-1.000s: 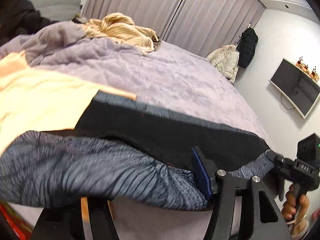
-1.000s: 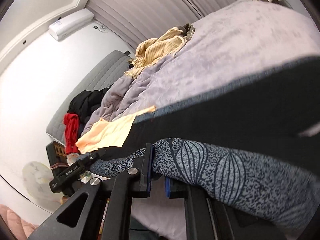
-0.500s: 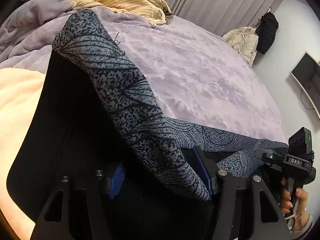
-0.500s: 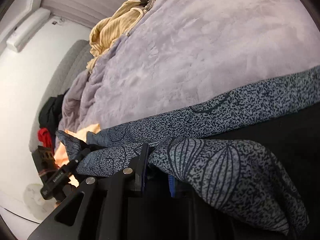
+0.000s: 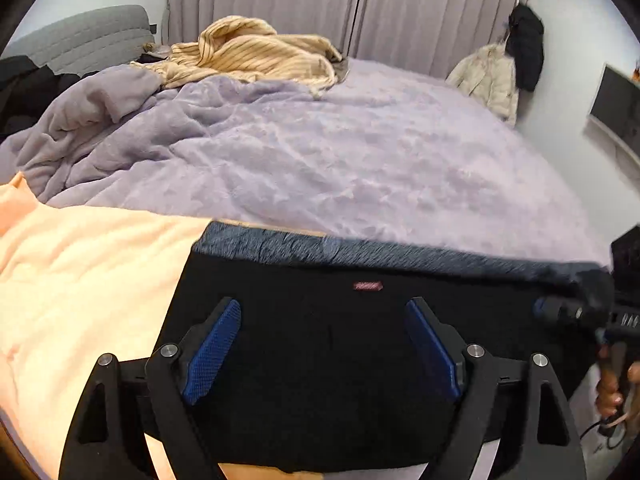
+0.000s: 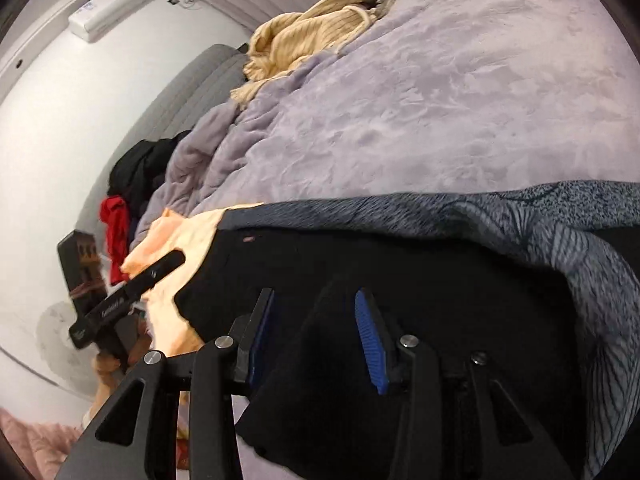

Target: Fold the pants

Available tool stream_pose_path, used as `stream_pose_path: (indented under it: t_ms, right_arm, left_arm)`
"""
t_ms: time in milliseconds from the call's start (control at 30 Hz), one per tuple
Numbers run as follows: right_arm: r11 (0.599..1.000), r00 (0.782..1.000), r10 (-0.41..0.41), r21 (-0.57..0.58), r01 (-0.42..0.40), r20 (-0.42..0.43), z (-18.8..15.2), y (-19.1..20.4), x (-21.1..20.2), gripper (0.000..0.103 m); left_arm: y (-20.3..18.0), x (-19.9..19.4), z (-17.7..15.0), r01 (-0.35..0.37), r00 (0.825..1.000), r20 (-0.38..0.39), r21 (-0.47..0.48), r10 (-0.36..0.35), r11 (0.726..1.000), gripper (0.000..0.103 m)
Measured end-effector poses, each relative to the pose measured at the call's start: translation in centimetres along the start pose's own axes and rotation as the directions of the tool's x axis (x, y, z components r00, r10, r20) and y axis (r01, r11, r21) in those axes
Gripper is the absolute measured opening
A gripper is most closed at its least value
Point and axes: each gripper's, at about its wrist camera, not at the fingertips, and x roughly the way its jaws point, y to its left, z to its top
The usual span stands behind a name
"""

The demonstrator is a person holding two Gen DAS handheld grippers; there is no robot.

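left gripper hangs over the pants with its jaws opening, the blue pads spread wide and pressing on nothing; black cloth lies under the gap between them. the pants lie flat at the near edge of the bed, a black face upward with a small reddish label, and a grey patterned band along the far edge. to their left, partly under them, is a peach cloth. beyond spreads the lilac bedcover, rumpled at the left, with a tan striped garment at its far end. at the right edge of this view the right gripper shows blurred, a hand on its handle.

from the right wrist, the right gripper's jaws are opening too, part way apart, pads clear of the fabric, with the black cloth below the gap. the grey leaf-patterned part of the pants runs across behind and falls in a fold at the right. far left in this view, the left gripper stands over the peach cloth, with a red garment and dark clothes behind it.
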Motion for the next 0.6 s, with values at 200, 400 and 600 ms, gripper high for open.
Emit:
stream_pose_path:
  t_ms: [200, 400, 600]
  right_arm:
    - [0.984, 0.989, -0.080, 0.168, 0.059, 0.122, 0.4, -2.9, -3.0, 0.043]
    - [0.973, 0.962, -0.065, 0.230, 0.003, 0.265, -6.3, -3.8, -14.0, 0.060]
    - [0.927, 0.935, -0.107, 0.374, -0.029, 0.338, -16.4, -7.1, -21.6, 0.060]
  left_arm:
    - [-2.3, -0.1, -4.6, -0.024, 0.995, -0.091, 0.109, 0.034, 0.994, 0.086]
    - [-10.8, -3.7, -2.7, 0.228, 0.973, -0.081, 0.227, -0.215, 0.947, 0.086]
    - [-23.8, -2.3, -4.7, 0.331, 0.943, -0.115, 0.399, -0.312, 0.855, 0.086]
